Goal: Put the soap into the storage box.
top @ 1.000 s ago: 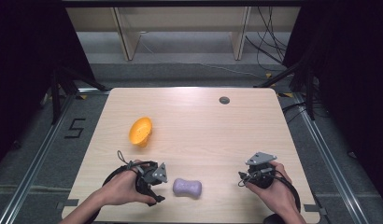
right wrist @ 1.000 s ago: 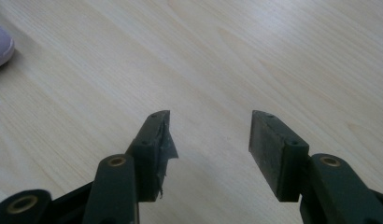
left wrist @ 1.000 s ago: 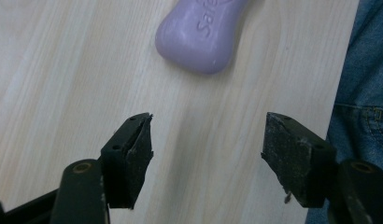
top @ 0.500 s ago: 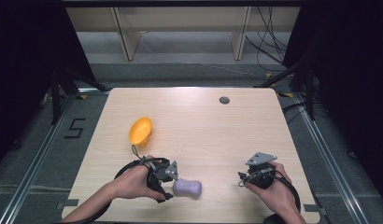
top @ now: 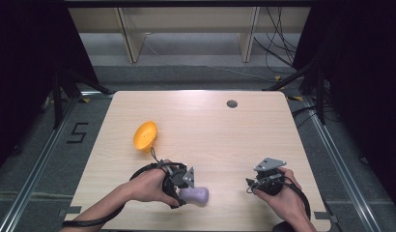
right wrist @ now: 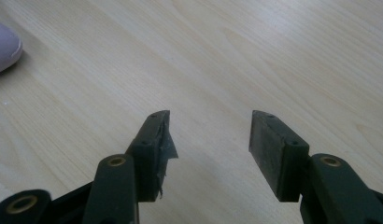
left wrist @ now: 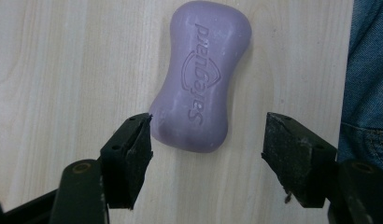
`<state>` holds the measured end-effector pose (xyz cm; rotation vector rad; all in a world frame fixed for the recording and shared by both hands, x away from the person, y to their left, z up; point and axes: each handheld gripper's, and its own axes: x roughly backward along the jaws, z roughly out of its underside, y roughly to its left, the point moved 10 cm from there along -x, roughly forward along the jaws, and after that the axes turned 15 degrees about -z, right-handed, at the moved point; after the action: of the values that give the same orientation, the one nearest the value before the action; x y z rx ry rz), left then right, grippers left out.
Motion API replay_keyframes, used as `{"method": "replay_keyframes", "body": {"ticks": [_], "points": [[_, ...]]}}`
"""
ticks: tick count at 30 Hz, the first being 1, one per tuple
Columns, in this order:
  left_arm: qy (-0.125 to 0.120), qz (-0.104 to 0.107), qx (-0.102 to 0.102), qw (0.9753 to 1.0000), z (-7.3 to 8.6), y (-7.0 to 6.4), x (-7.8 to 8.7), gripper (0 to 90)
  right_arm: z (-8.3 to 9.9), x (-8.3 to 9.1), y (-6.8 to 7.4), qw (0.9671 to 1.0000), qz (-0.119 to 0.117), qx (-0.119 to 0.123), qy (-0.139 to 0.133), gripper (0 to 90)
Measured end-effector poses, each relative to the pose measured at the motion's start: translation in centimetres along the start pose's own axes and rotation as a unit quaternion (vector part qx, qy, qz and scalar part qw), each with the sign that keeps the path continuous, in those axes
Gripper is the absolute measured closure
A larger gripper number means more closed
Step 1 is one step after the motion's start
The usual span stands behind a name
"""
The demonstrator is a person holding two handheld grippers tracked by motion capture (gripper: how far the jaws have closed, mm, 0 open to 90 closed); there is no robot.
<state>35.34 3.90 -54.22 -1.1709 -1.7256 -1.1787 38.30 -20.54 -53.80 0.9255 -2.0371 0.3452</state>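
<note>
Soap [left wrist: 201, 77], a waisted lilac bar stamped with a shield, lies flat on pale woodgrain table [top: 225, 140], near its front edge. The left gripper [left wrist: 206, 140], jaws spread wide, now straddles the bar's near end, having closed in. Right of the soap, the right gripper [right wrist: 209, 140] rests half-open; behind-left, an orange bowl [top: 145, 135].

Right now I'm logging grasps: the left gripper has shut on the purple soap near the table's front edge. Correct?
Not shut. In the left gripper view the left gripper is open, its jaws either side of the near end of the purple soap. The soap does lie near the table's front edge.
</note>
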Motion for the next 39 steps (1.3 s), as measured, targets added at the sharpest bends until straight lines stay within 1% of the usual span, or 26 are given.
{"method": "replay_keyframes", "body": {"ticks": [1, 2, 3, 6, 7, 8, 11, 12, 13, 17, 20, 22, 23, 24, 25, 26, 27, 28, 29, 31, 32, 33, 34, 35, 37, 39], "points": [[0.006, 0.004, -0.004, 1.0000, -0.1, 0.0, -0.1, 32.1, 0.0, 0.0, 0.0, 1.0000, -0.001, -0.003, 0.000, 48.5], [0.006, 0.004, -0.006, 1.0000, -0.2, 0.1, -0.2, 32.2, 0.0, 0.0, 0.1, 1.0000, -0.001, -0.003, 0.001, 48.5], [0.008, 0.005, -0.006, 0.9999, -0.3, 0.1, -0.3, 32.3, 0.0, 0.0, 0.0, 1.0000, 0.001, 0.004, 0.001, 48.5], [0.012, 0.010, -0.011, 0.9998, -0.6, 0.1, -0.5, 32.4, 0.0, 0.0, 0.0, 1.0000, 0.000, 0.004, 0.001, 48.4], [0.014, 0.013, -0.009, 0.9998, -0.7, 0.0, -0.6, 32.4, 0.0, 0.0, 0.0, 1.0000, 0.000, 0.004, 0.001, 48.4], [0.015, 0.011, -0.015, 0.9997, -0.8, 0.0, -0.6, 32.4, 0.0, -0.1, 0.0, 1.0000, 0.000, 0.004, 0.001, 48.4], [0.018, 0.016, -0.019, 0.9995, -1.1, -0.1, -0.8, 32.5, 0.0, -0.1, 0.0, 1.0000, -0.001, 0.005, 0.001, 48.4], [0.019, 0.020, -0.015, 0.9995, -1.2, -0.2, -0.9, 32.6, 0.1, 0.0, 0.1, 1.0000, -0.003, -0.002, 0.002, 48.4], [0.019, 0.019, -0.021, 0.9994, -1.3, -0.1, -1.0, 32.6, 0.1, -0.1, 0.1, 1.0000, -0.003, -0.002, 0.002, 48.4], [0.021, 0.021, -0.020, 0.9994, -1.6, -0.3, -1.2, 32.9, 0.1, -0.1, 0.2, 1.0000, -0.004, -0.004, 0.002, 48.2], [0.023, 0.021, -0.025, 0.9992, -1.8, -0.2, -1.3, 33.4, 0.1, -0.1, 0.1, 1.0000, -0.003, -0.001, 0.002, 48.2], [0.025, 0.023, -0.028, 0.9990, -2.0, -0.3, -1.4, 33.4, 0.1, -0.1, 0.3, 0.9999, -0.005, -0.009, 0.002, 48.2], [0.027, 0.025, -0.030, 0.9989, -2.0, -0.3, -1.3, 33.4, 0.1, -0.1, 0.1, 1.0000, -0.003, -0.001, 0.002, 48.2], [0.027, 0.025, -0.030, 0.9989, -2.0, -0.3, -1.3, 33.5, 0.1, -0.2, 0.3, 0.9999, -0.005, -0.010, 0.002, 48.2], [0.025, 0.022, -0.034, 0.9989, -2.2, -0.2, -1.4, 33.4, 0.1, -0.2, 0.4, 0.9999, -0.006, -0.011, 0.002, 48.2], [0.026, 0.024, -0.032, 0.9988, -2.2, -0.3, -1.4, 33.4, 0.1, -0.1, 0.2, 1.0000, -0.005, -0.003, 0.004, 48.2], [0.027, 0.026, -0.035, 0.9987, -2.3, -0.3, -1.4, 33.4, 0.1, -0.1, 0.2, 1.0000, -0.005, -0.003, 0.004, 48.2], [0.027, 0.027, -0.034, 0.9987, -2.4, -0.3, -1.5, 33.5, 0.1, -0.1, 0.2, 1.0000, -0.004, -0.002, 0.002, 48.2], [0.029, 0.032, -0.035, 0.9984, -2.5, -0.4, -1.5, 33.7, 0.1, -0.2, 0.4, 0.9999, -0.005, -0.012, 0.001, 48.2], [0.028, 0.033, -0.032, 0.9985, -2.6, -0.4, -1.6, 33.9, 0.1, -0.2, 0.3, 0.9999, -0.006, -0.011, 0.001, 48.2], [0.030, 0.034, -0.039, 0.9982, -2.6, -0.3, -1.7, 34.1, 0.1, -0.1, 0.2, 1.0000, -0.005, -0.003, 0.002, 48.2], [0.029, 0.037, -0.040, 0.9981, -2.8, -0.4, -1.8, 34.4, 0.1, -0.2, 0.2, 1.0000, -0.005, -0.002, 0.002, 48.2], [0.029, 0.037, -0.040, 0.9981, -2.8, -0.4, -1.8, 34.4, 0.1, -0.2, 0.2, 1.0000, -0.005, -0.002, 0.002, 48.2], [0.030, 0.038, -0.047, 0.9977, -2.9, -0.4, -1.9, 34.4, 0.1, -0.2, 0.2, 1.0000, -0.005, -0.001, 0.004, 48.2], [0.032, 0.041, -0.050, 0.9974, -3.1, -0.5, -2.0, 34.6, 0.1, -0.2, 0.2, 1.0000, -0.005, -0.002, 0.002, 48.2], [0.032, 0.042, -0.050, 0.9974, -3.1, -0.6, -2.1, 34.7, 0.1, -0.2, 0.2, 1.0000, -0.006, -0.003, 0.001, 48.2]]}}
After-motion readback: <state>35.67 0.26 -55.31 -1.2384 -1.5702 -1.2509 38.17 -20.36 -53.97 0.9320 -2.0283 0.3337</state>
